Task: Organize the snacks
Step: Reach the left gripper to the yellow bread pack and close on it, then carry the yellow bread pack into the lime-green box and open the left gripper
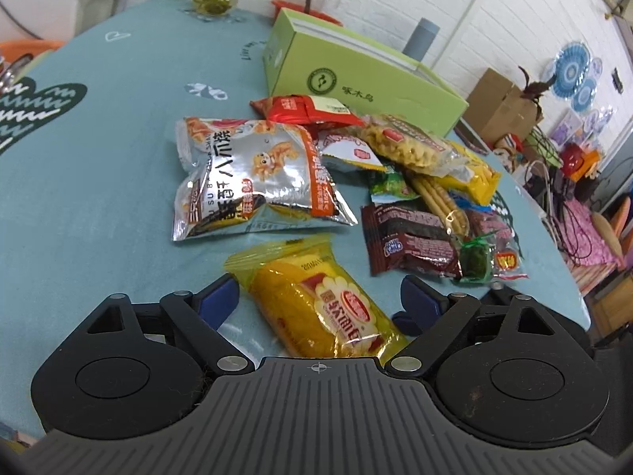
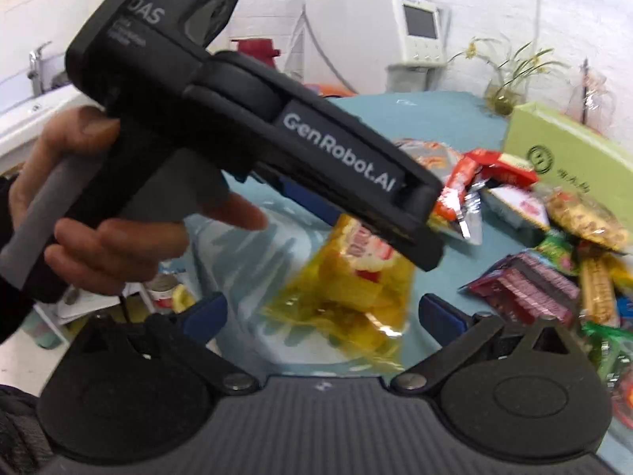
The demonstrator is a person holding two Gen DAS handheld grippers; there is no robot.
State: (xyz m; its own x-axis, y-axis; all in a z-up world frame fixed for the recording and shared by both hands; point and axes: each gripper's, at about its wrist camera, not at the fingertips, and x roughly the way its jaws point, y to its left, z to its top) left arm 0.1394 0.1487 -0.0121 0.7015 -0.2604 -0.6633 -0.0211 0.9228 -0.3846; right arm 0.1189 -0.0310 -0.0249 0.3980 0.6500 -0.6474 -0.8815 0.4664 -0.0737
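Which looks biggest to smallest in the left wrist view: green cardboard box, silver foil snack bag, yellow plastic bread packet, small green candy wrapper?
1. Green cardboard box
2. Silver foil snack bag
3. Yellow plastic bread packet, though it lies nearest the camera, so 2 and 3 are uncertain
4. Small green candy wrapper

Black left claw [image 1: 318, 301] with blue pads [image 1: 219, 301], silver screws, white "GenRobot.AI" lettering, dark sleeve [image 2: 6, 198]

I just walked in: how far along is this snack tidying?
Barely begun. Nothing looks sorted: packets lie heaped on the teal tablecloth beside the green cardboard box. Both open grippers, left gripper and right gripper, frame the yellow cake packet, ungripped.
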